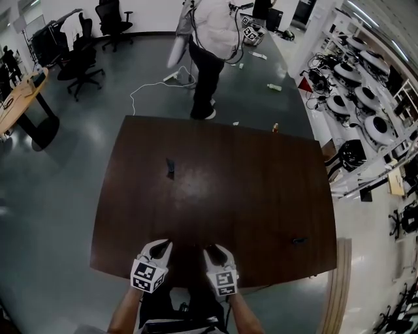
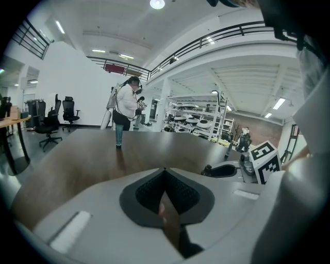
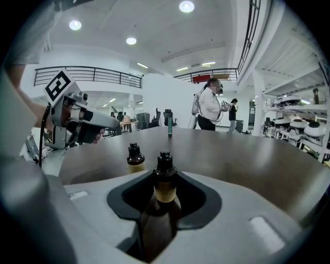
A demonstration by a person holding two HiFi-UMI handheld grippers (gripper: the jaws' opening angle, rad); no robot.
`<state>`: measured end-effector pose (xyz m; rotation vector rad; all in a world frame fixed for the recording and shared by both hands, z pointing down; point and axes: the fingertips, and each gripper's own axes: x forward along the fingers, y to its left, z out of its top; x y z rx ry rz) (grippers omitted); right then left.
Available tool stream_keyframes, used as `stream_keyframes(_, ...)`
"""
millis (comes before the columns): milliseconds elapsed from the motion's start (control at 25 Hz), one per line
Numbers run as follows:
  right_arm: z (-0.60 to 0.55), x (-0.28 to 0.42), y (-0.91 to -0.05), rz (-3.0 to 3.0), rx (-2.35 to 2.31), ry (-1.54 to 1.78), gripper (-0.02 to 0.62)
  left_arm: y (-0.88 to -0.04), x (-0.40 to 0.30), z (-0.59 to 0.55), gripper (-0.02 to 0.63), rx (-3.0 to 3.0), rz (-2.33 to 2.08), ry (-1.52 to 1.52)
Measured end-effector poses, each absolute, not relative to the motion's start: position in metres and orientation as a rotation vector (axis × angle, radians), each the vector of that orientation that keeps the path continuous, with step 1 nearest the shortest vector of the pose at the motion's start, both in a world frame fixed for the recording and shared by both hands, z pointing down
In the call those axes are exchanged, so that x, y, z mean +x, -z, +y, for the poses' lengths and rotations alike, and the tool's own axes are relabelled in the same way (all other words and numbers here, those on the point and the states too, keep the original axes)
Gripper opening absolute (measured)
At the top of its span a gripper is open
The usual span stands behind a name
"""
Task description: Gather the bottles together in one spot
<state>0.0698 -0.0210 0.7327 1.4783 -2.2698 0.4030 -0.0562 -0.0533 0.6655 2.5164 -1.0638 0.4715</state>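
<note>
Our right gripper (image 1: 219,252) jaws clamped on a brown bottle (image 3: 164,192), second bottle (image 3: 135,158) just beyond on the tabletop (image 3: 247,154), our left gripper (image 1: 160,247) jaws closed together

This is a big open robotics lab or workshop hall. A grey polished floor (image 1: 72,169) runs round a dark brown wooden table (image 1: 261,196). White metal racks (image 1: 356,166) on the right hold round white devices (image 1: 377,127). Black swivel office chairs (image 1: 78,62) and a light wooden desk (image 1: 16,98) stand far left. A white cable (image 1: 147,88) trails on the floor near a standing person wearing cabled gear (image 1: 212,39). Overhead runs a black-railed mezzanine (image 2: 216,36) with round ceiling lights (image 3: 186,6).
</note>
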Motion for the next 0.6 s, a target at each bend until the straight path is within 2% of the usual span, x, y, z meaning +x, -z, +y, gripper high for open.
stream_keyframes(560, -0.018, 0.067, -0.731, -2.321, 1.483, -0.39, 0.134, -0.667, -0.046, -0.051, 0.002, 2.534, -1.037, -0.475)
stream_keyframes(600, -0.018, 0.067, -0.73, -2.339, 1.484, -0.395, 0.157, -0.667, -0.046, -0.051, 0.002, 2.535, -1.039, -0.477)
